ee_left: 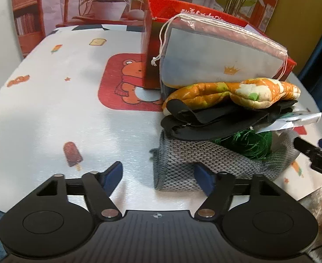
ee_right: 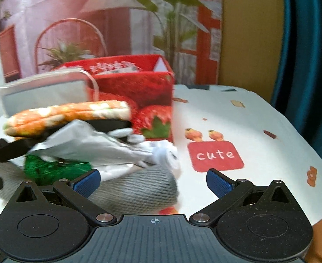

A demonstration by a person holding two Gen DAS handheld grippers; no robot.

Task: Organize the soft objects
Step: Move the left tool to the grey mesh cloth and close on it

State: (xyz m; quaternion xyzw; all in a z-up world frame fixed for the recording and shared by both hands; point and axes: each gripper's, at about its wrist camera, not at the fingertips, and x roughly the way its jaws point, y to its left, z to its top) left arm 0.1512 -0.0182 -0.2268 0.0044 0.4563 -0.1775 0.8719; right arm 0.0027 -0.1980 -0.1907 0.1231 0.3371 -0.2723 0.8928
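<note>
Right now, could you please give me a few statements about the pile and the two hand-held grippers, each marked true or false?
1. The orange quilted mitt lies above the grey knit piece. True.
2. The left hand-held gripper is clamped on the mitt. False: its jaws are open and hold nothing.
3. The red box stands behind the pile. True.
4. The right hand-held gripper is shut. False: it is open.
5. The green tinsel tops the pile. False: it sits low, under the black items.
</note>
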